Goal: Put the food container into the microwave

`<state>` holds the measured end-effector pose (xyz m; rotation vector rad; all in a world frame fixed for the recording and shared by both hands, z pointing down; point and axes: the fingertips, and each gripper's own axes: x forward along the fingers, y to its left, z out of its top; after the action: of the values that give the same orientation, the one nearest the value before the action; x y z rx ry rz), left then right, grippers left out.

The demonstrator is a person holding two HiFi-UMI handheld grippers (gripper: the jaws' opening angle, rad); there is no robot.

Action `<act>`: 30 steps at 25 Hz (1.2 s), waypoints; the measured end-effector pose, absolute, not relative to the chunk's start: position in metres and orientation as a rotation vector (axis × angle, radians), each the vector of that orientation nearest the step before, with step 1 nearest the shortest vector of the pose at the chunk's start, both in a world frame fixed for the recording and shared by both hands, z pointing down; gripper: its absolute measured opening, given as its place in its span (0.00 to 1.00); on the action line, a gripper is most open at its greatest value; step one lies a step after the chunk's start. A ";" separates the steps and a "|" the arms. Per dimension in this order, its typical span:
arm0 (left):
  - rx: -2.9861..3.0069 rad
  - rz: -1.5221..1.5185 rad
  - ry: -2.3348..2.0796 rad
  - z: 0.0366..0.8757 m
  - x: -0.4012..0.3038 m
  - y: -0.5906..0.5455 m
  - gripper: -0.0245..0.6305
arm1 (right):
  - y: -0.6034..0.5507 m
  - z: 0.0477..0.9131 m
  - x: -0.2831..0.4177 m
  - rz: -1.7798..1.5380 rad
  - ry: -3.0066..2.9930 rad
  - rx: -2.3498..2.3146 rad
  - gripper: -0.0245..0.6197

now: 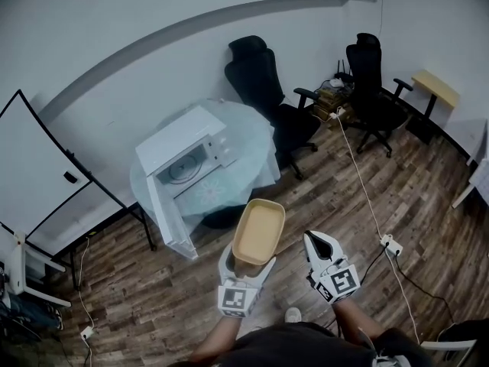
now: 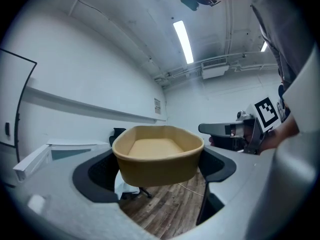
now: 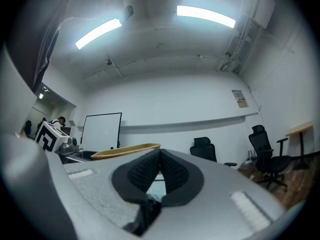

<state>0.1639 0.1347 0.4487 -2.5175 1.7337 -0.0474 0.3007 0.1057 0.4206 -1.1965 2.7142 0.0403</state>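
Tan food container (image 1: 258, 230) isn't in the microwave (image 1: 186, 156) yet. It's up in the air over the wood floor (image 1: 153, 281), short of the round glass table (image 1: 256, 136) and well apart from the oven. On the far left there's a whiteboard (image 1: 38, 174) against the wall. Next over, the white microwave sits on the table with its door (image 1: 170, 219) swung wide open. The left arm comes in from the bottom of the head view and reaches forward, with the left claw (image 1: 248, 264) held about level and aimed roughly at the table. Its jaws are spread wide and pressed onto the near end of the container, one pad on each side. The left gripper view shows it upright and empty inside (image 2: 157, 154), wedged between the pads of the left claw (image 2: 159, 168). Just beside it to the right, the right claw (image 1: 319, 243) is held forward too, tipped slightly upward. Its jaws are pinched together with nothing between them (image 3: 159, 159), and it isn't touching the container. Two black office chairs (image 1: 263, 79) stand behind the table toward the right.
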 end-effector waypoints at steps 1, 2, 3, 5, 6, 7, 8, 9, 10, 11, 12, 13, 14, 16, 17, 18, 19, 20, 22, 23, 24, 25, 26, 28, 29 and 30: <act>-2.510 -0.052 1.748 0.450 0.165 0.133 0.80 | 0.103 0.422 0.301 0.040 2.724 -1.185 0.04; -2.503 -0.054 1.763 0.451 0.166 0.131 0.80 | 0.101 0.424 0.302 0.041 2.735 -1.173 0.04; -2.497 -0.053 1.780 0.452 0.166 0.129 0.80 | 0.098 0.425 0.302 0.042 2.747 -1.160 0.04; -2.486 -0.054 1.812 0.452 0.163 0.125 0.80 | 0.092 0.427 0.298 0.040 2.770 -1.133 0.04; -2.480 -0.057 1.825 0.453 0.161 0.123 0.80 | 0.090 0.427 0.294 0.037 2.780 -1.117 0.04; -2.475 -0.061 1.836 0.453 0.159 0.122 0.80 | 0.089 0.427 0.291 0.035 2.787 -1.101 0.04; -2.469 -0.064 1.844 0.453 0.157 0.120 0.80 | 0.087 0.426 0.287 0.033 2.793 -1.085 0.04; -2.464 -0.065 1.852 0.453 0.154 0.119 0.80 | 0.085 0.426 0.282 0.032 2.797 -1.070 0.04; -2.459 -0.065 1.858 0.454 0.151 0.117 0.80 | 0.083 0.425 0.278 0.032 2.801 -1.056 0.04; -2.455 -0.064 1.863 0.454 0.147 0.115 0.80 | 0.080 0.425 0.273 0.033 2.804 -1.044 0.04; -2.453 -0.060 1.869 0.454 0.143 0.112 0.80 | 0.077 0.425 0.268 0.034 2.809 -1.033 0.04; -2.453 -0.054 1.875 0.455 0.138 0.110 0.80 | 0.074 0.424 0.262 0.035 2.815 -1.023 0.04; -2.454 -0.044 1.881 0.455 0.133 0.107 0.80 | 0.070 0.423 0.256 0.037 2.821 -1.015 0.04; -2.458 -0.026 1.895 0.454 0.122 0.098 0.80 | 0.061 0.420 0.245 0.045 2.828 -1.007 0.04; -2.456 -0.023 1.903 0.453 0.117 0.093 0.80 | 0.056 0.418 0.240 0.051 2.829 -1.003 0.04; -2.452 -0.019 1.905 0.452 0.112 0.088 0.80 | 0.051 0.416 0.234 0.058 2.830 -0.998 0.04; -2.445 -0.013 1.899 0.449 0.106 0.083 0.80 | 0.046 0.414 0.227 0.067 2.831 -0.993 0.04; -2.437 -0.006 1.889 0.446 0.101 0.078 0.80 | 0.042 0.412 0.219 0.076 2.833 -0.990 0.04; -2.426 0.006 1.877 0.441 0.088 0.069 0.80 | 0.032 0.408 0.204 0.093 2.837 -0.990 0.04; -2.424 0.012 1.876 0.439 0.081 0.065 0.80 | 0.027 0.405 0.197 0.099 2.837 -0.991 0.04; -2.421 0.018 1.876 0.437 0.074 0.060 0.80 | 0.021 0.403 0.189 0.103 2.835 -0.991 0.04; -2.418 0.022 1.876 0.436 0.067 0.055 0.80 | 0.016 0.402 0.182 0.103 2.833 -0.989 0.04; -2.414 0.026 1.877 0.436 0.059 0.050 0.80 | 0.011 0.402 0.175 0.102 2.831 -0.987 0.04; -2.404 0.036 1.885 0.436 0.044 0.042 0.80 | 0.003 0.403 0.159 0.099 2.837 -0.979 0.04; -2.399 0.043 1.892 0.437 0.037 0.039 0.80 | -0.002 0.405 0.152 0.094 2.842 -0.974 0.04; -2.398 0.048 1.896 0.438 0.031 0.036 0.80 | -0.006 0.406 0.145 0.087 2.849 -0.969 0.04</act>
<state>0.0310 0.0360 0.4383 -2.3976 1.8964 0.0478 0.1454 -0.0055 0.4062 -0.9690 2.8487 0.0867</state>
